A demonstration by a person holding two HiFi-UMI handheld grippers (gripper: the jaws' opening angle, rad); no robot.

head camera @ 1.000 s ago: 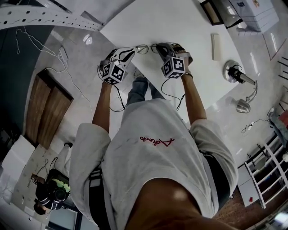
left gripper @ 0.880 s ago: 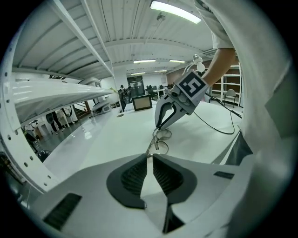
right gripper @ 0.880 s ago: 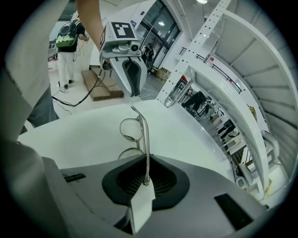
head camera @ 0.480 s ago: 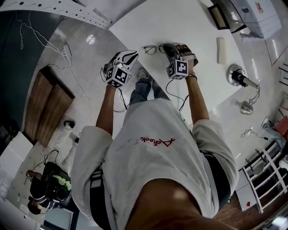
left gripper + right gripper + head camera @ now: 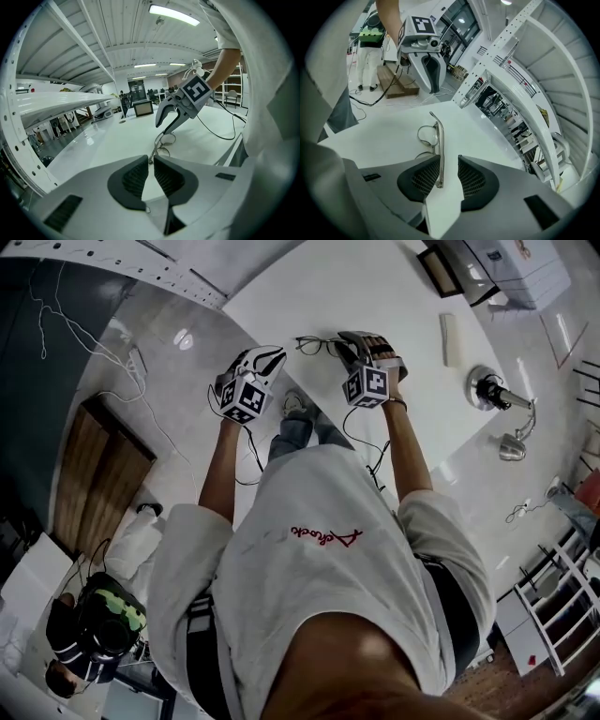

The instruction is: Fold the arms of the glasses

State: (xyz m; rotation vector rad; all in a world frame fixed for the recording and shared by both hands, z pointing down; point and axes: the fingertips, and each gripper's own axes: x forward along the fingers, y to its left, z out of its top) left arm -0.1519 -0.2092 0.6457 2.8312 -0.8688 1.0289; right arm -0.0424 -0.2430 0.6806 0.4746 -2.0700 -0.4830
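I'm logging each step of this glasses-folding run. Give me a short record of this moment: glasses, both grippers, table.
glasses: lying on the table, one arm running between the right gripper's jaws
right gripper: jaws have just been opening; pads no longer press on the arm
left gripper: clear of the glasses, jaws narrowly apart, nothing between them
table: white, glossy
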